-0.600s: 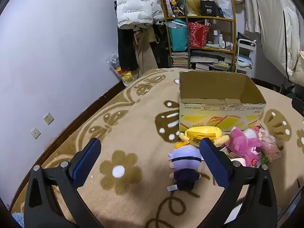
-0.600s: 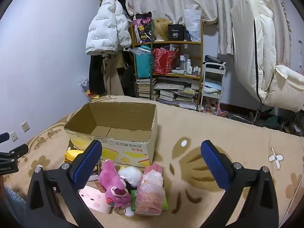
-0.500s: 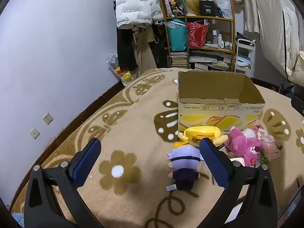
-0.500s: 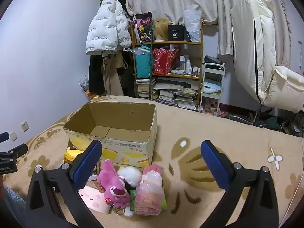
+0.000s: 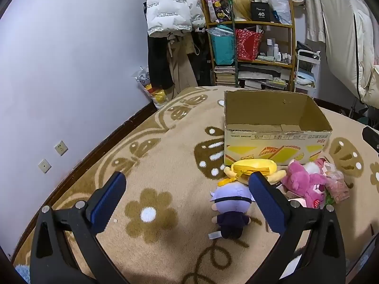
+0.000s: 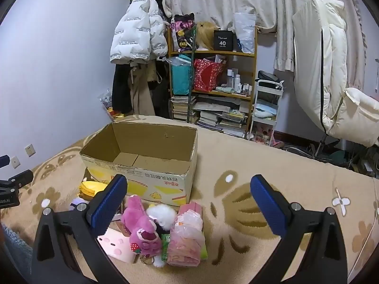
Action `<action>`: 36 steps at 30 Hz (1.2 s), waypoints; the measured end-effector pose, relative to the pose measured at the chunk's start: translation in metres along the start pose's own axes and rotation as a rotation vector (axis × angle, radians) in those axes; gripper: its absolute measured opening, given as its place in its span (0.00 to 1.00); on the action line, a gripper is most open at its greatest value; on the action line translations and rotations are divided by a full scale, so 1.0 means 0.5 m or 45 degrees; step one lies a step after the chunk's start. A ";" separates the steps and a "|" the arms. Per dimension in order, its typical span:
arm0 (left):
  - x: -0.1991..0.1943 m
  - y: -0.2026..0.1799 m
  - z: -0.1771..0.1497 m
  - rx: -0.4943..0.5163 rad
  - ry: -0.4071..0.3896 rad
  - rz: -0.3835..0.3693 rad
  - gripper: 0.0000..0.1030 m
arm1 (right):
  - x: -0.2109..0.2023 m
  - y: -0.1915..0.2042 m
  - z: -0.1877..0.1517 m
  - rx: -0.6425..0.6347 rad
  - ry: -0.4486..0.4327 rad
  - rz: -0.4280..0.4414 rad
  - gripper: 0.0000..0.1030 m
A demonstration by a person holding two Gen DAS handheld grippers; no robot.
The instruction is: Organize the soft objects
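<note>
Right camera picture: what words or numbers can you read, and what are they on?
"40": on the black box on the top of the shelf; the small line under it is too blurred to read.
White puffer jacket: rows of small print, too small to read.
Cardboard box: red print along the front, upside down, unreadable.
Pink packet: large red marks, not legible.

One cardboard box, one pink bear, one purple-haired doll, one yellow plush
</note>
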State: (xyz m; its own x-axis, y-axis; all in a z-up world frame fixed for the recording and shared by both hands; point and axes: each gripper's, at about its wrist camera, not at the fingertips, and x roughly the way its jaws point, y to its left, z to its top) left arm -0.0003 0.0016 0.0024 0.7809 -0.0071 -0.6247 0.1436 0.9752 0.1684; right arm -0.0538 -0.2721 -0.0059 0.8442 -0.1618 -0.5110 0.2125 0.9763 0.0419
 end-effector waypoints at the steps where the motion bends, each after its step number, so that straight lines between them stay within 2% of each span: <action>1: -0.001 0.000 -0.001 0.000 -0.001 0.000 0.99 | 0.000 0.001 0.001 -0.003 0.001 0.001 1.00; 36: -0.006 -0.002 0.004 0.000 -0.019 0.001 0.99 | 0.003 0.015 -0.002 -0.021 0.003 -0.007 1.00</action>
State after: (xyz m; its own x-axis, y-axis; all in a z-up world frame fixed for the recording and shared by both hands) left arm -0.0016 0.0005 0.0055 0.7898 -0.0093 -0.6133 0.1430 0.9751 0.1693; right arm -0.0515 -0.2649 -0.0071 0.8418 -0.1669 -0.5133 0.2091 0.9776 0.0251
